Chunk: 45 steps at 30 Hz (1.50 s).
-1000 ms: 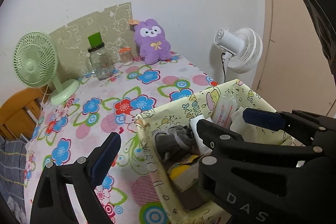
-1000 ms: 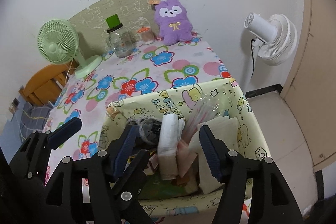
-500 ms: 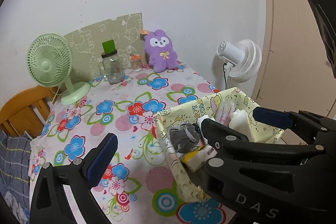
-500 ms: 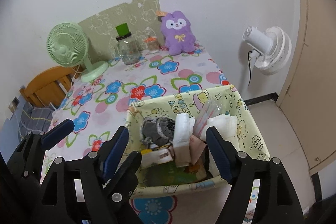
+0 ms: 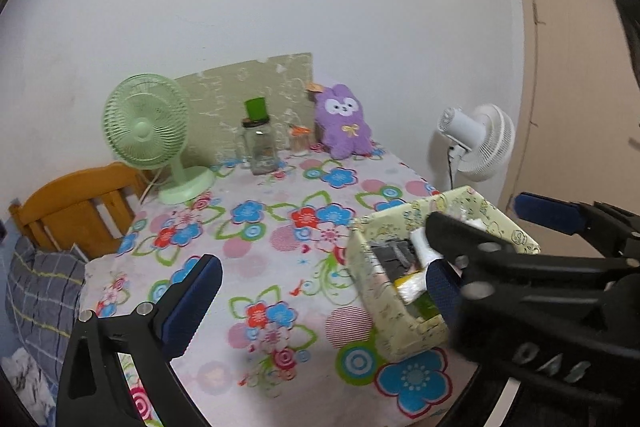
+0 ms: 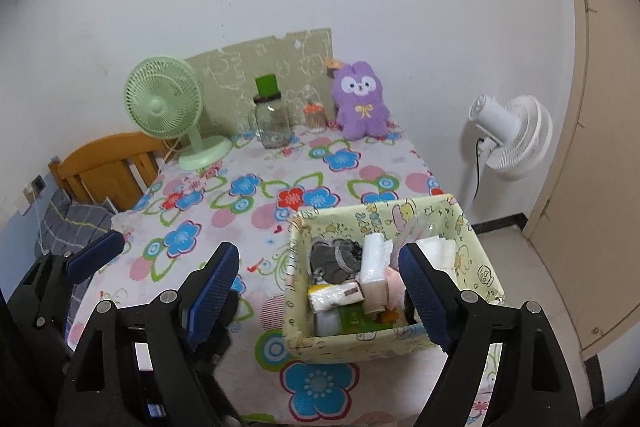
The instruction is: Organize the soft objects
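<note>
A yellow cartoon-print fabric box stands at the table's near right corner. It holds grey socks, a white roll, a tissue pack and folded white cloth. My right gripper hovers above and in front of the box, its jaws opening with nothing between them. My left gripper is open wide and empty over the floral cloth, left of the box; one of its fingers shows in the right wrist view. A purple plush leans on the far wall.
On the floral tablecloth stand a green desk fan, a glass jar with a green lid and a small orange-lidded jar. A white fan stands off the right edge, a wooden chair at the left.
Both grippers have drawn back and upward from the box, which now looks smaller and shows whole in the right wrist view. The right jaws have spread wider.
</note>
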Motion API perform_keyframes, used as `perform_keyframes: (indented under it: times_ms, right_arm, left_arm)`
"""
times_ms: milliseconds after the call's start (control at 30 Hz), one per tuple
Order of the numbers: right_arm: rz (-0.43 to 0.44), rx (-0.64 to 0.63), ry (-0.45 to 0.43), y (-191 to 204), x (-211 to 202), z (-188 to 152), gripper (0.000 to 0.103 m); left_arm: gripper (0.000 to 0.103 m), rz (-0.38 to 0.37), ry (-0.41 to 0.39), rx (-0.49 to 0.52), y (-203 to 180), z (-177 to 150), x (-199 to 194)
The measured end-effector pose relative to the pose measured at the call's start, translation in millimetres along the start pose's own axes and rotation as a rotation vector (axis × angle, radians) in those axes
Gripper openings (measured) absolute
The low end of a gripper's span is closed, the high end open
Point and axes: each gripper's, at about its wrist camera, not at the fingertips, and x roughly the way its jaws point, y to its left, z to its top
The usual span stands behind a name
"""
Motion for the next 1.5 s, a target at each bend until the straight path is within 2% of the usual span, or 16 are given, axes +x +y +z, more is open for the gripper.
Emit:
perform_keyframes:
  times_ms: [267, 400, 733, 1033, 1500]
  right_arm:
    - [0.003, -0.026, -0.067, 16, -30, -5, 0.086]
    - [-0.006, -0.040, -0.108, 21, -43, -8, 0.091]
    - [-0.007, -0.040, -0.193, 28, -67, -15, 0.098]
    - [-0.007, -0.067, -0.216, 34, -75, -19, 0.099]
    - [-0.007, -0.062, -0.219, 33, -76, -19, 0.099]
  left_arm:
    - [0.103, 0.054, -0.030, -0.060, 32, -9, -30]
    - [0.103, 0.083, -0.047, -0.079, 44, -13, -44]
    - [0.103, 0.152, -0.088, -0.140, 73, -20, -71]
    - [0.103, 0.146, -0.095, -0.175, 79, -20, -78]
    - [0.103, 0.142, -0.100, -0.167, 76, -19, -80]
